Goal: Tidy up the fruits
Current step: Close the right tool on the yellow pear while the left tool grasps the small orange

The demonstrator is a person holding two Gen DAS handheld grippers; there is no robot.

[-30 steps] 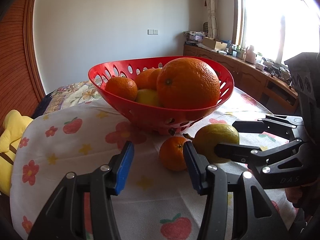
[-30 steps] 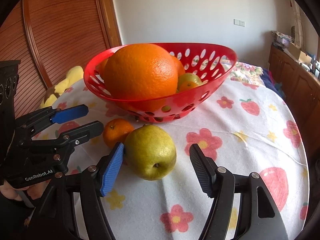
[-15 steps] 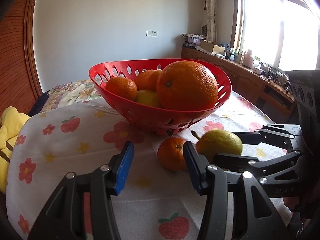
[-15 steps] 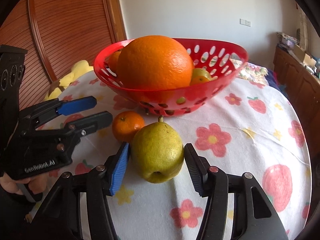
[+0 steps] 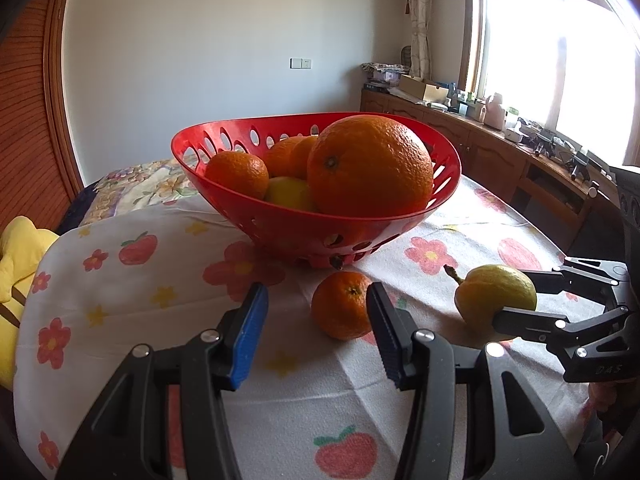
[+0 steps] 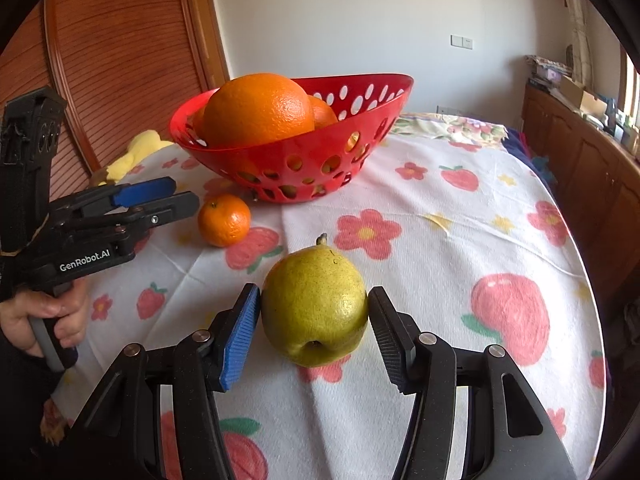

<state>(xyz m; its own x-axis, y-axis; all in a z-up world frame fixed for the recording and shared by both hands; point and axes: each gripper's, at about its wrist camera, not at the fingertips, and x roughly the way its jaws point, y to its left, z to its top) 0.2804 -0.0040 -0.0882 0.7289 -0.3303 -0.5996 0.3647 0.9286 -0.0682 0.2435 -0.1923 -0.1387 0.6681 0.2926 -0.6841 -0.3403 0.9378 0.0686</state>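
The worktop (image 6: 460, 240) filled the frame; a red basket (image 6: 304, 160) of oranges sat upper centre. The right tongs (image 6: 314, 320) clamped a pear (image 6: 314, 308) at lower centre. The left tongs (image 5: 316, 320) stood narrowly open, empty, a mandarin (image 5: 340, 310) just beyond

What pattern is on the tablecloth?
White tablecloth printed with red flowers, strawberries, apples and yellow stars; clearest in the right wrist view.

Basket (image 6: 360, 148) on tabletop (image 6: 460, 240), oranges (image 6: 258, 110) inside. Mandarin (image 6: 224, 220) before basket; pear (image 6: 314, 306) nearer, right of mandarin.
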